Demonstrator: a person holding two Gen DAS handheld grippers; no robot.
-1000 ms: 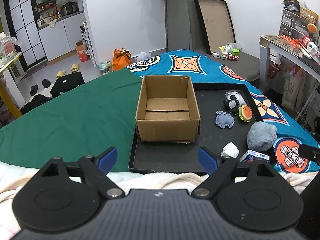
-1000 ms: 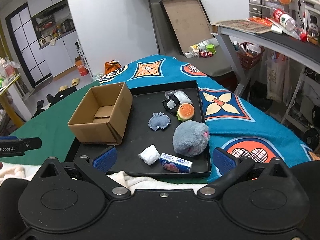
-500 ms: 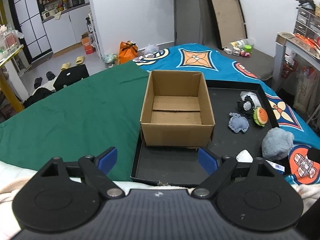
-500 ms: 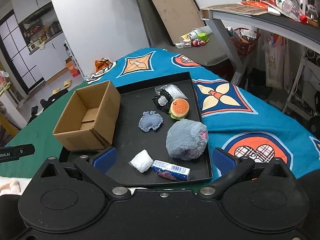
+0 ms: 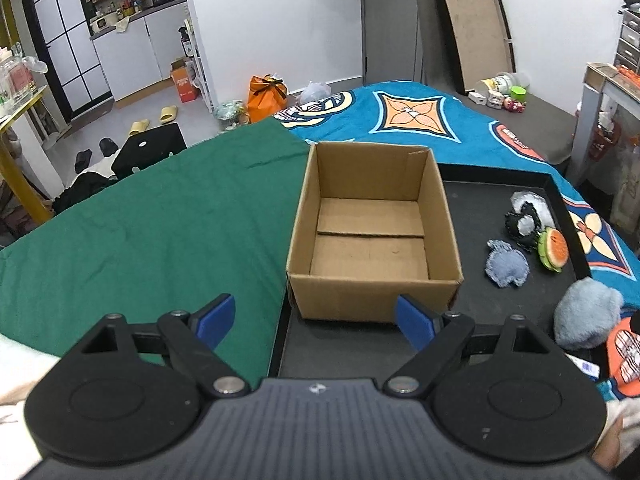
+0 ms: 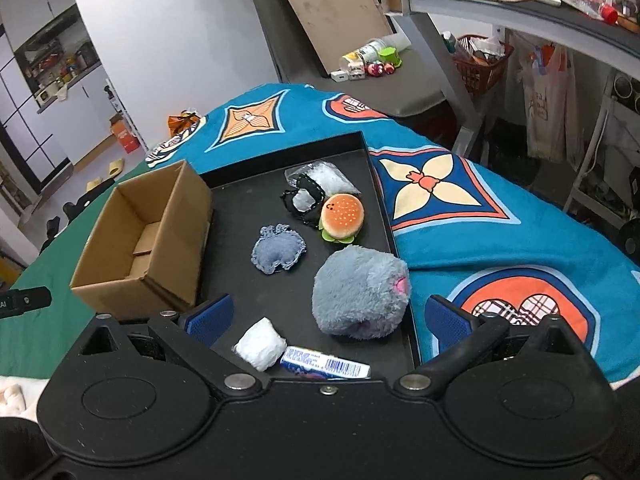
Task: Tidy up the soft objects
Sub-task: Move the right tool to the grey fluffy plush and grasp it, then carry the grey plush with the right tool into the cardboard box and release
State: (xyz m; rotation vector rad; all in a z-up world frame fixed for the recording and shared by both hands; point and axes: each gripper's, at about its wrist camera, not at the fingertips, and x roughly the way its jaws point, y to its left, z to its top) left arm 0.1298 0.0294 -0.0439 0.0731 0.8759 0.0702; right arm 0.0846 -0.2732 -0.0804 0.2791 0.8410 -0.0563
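An empty cardboard box (image 5: 374, 228) (image 6: 148, 240) stands on the left of a black tray (image 6: 248, 208) (image 5: 480, 200). On the tray lie a grey furry plush (image 6: 360, 290) (image 5: 586, 312), a small blue-grey cushion (image 6: 278, 250) (image 5: 506, 264), a burger plush (image 6: 341, 216) (image 5: 554, 248), a black-and-white soft item (image 6: 306, 198) (image 5: 524, 220), a white wad (image 6: 260, 342) and a blue-white carton (image 6: 324, 366). My left gripper (image 5: 316, 318) is open and empty, just before the box's near wall. My right gripper (image 6: 328, 316) is open and empty, above the tray's near end, the grey plush between its fingers' line.
The tray lies on a bed with a green cover (image 5: 140, 232) and a blue patterned cover (image 6: 460, 200). A grey desk (image 6: 500, 12) with clutter stands at the right. Floor with slippers and bags lies beyond the bed (image 5: 160, 116).
Both grippers have moved forward and closer to the tray. The box looms larger in the left view; the grey plush has come nearer in the right view. Both stay open.
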